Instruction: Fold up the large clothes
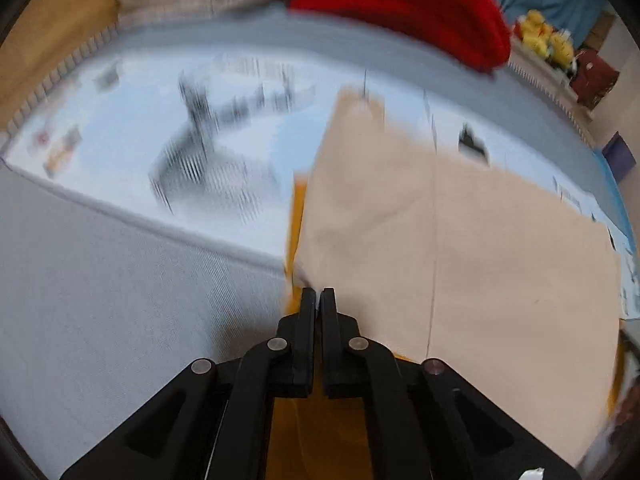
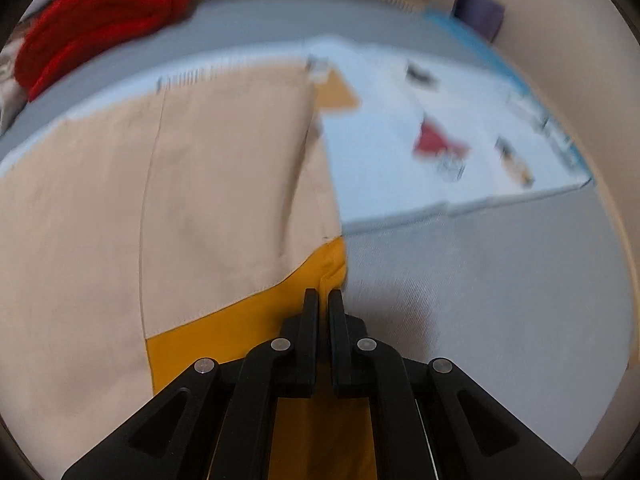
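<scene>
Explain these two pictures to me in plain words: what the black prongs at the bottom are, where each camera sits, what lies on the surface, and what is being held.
The black prongs are two-finger grippers that a person holds, one in each hand. A camera on each looks along its fingers: one picture comes from the left gripper, the other from the right gripper. Both are shut, and each seems to pinch an edge of the beige and mustard garment, spread over a pale blue printed mat on grey bedding. A red cloth heap lies at the far side. Both pictures are blurred.
</scene>
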Motion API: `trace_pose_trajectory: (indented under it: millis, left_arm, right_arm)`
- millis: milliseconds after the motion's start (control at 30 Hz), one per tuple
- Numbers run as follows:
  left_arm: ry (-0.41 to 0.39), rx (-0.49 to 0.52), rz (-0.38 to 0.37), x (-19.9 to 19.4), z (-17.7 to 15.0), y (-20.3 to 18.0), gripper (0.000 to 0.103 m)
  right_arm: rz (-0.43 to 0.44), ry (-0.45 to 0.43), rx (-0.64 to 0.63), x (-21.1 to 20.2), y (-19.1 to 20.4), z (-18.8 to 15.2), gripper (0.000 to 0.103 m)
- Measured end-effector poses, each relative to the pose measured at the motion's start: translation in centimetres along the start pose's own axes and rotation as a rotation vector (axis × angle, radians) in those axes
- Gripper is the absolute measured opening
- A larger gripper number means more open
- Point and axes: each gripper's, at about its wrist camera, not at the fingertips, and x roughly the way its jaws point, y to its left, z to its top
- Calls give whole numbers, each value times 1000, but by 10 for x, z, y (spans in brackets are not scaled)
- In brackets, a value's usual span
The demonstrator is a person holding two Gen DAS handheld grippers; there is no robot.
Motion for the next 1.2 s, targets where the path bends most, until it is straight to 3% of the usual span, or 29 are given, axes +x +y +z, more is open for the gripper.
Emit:
trace_pose_trajectory:
  millis: [100, 167, 200, 267, 333, 400, 467, 500, 567, 600, 700, 767, 867, 933, 1100, 1200]
  left_arm:
    - [-54, -31, 41, -7, 5, 5, 0]
    - [-28, -53, 125, 0, 6, 13, 0]
    - [8, -87, 123, 7, 3, 18, 0]
    - [133, -177, 14, 21, -1, 29, 3]
    - [104, -183, 4, 7, -2, 33, 3]
    - [38, -142, -31, -18, 1, 28, 3]
    - [36, -68, -160, -36, 0, 17, 6]
    - [61, -11, -217, -41, -5, 9, 8]
    - [144, 105, -284, -39, -23, -9, 21]
    - [197, 169, -307, -35, -34, -18, 23]
    - [288, 437, -238, -25, -80, -45, 24]
    - [316, 524, -191, -17, -103, -45, 25]
    - [318, 481, -187, -15, -107, -31, 29]
    - [326, 447, -178, -16, -107, -23, 29]
    - [346, 530, -94, -21, -121, -24, 28]
    - [340, 553, -67, -22, -128, -26, 28]
  right_arm:
    - [37, -133, 99, -25, -12, 13, 4]
    - [11, -137, 89, -25, -9, 13, 4]
    - [-10, -110, 71, -19, -7, 10, 5]
    - [-33, -20, 30, -1, -4, 3, 11]
    - [-62, -15, -5, -3, -3, 0, 17]
    - [-64, -75, 13, -23, -11, 0, 19]
    - [-24, -158, 55, -53, -21, 0, 29]
    - [0, -176, 59, -60, -25, -1, 40]
    - [87, -210, 18, -81, -24, -8, 43]
    - [113, -202, -23, -84, -21, -14, 43]
    - [204, -115, -140, -82, -13, -33, 43]
    - [209, -18, -221, -71, -10, -50, 43]
    - [136, 166, -291, -42, -17, -81, 43]
    - [106, 223, -299, -33, -26, -94, 43]
    - [110, 261, -245, -33, -44, -100, 43]
    - [57, 308, -282, -30, -43, -109, 43]
